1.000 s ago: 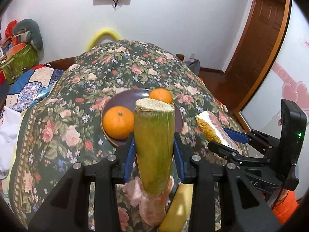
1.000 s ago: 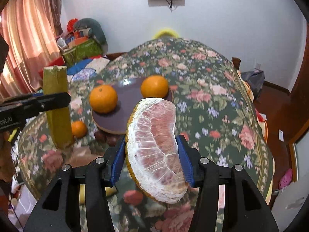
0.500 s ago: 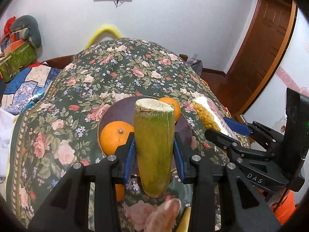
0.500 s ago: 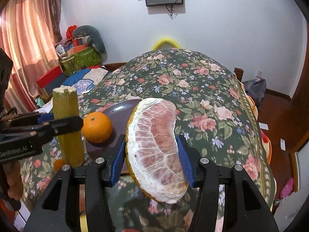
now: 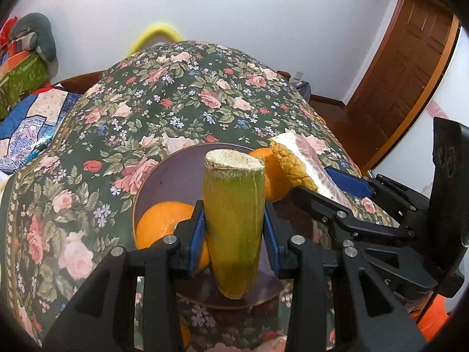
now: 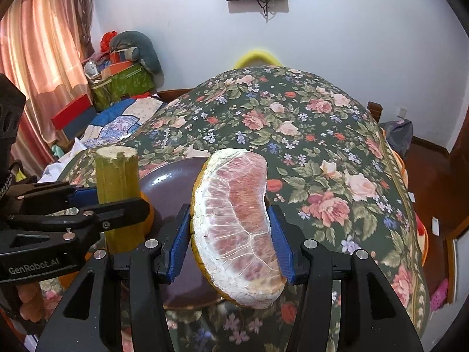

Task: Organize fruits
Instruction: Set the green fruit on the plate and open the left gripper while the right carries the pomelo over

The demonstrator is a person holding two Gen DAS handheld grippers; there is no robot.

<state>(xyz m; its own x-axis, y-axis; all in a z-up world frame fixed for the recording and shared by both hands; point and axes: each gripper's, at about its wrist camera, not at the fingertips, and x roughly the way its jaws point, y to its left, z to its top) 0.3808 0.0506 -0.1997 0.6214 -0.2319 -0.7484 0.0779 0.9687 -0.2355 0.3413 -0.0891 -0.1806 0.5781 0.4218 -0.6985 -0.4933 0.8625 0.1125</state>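
Across the middle of both views spreads the floral tablecloth (image 5: 181, 94), draped over a table that fills most of each frame, and low in the centre of it sits the dark plate (image 5: 173, 176) where the fruit seems meant to go. Nearer the lens, the left gripper (image 5: 234, 234) is clamped on a green stalk piece (image 5: 233, 220), held upright with its long axis running top to bottom of the frame and its cut lower end hanging just above the plate's near rim. The right gripper (image 6: 228, 237) is closed on a peeled pomelo wedge (image 6: 234, 223), pink flesh facing the camera, its curve standing tall between the blue pads. The relation that matters, as I judge it, is that the plate lies straight ahead of and below both grippers, so each load needs only a lowering; the left one looks nearer to open plate, since the stalk is already over it, while the wedge hangs over the plate's right edge. Two oranges rest on the plate in the left view, one orange (image 5: 167, 223) at lower left behind the pad, another (image 5: 272, 176) at upper right beside the wedge. Only the left view shows those oranges clearly; only the right view shows the wedge's flesh and the pink curtain (image 6: 38, 58) at upper left.
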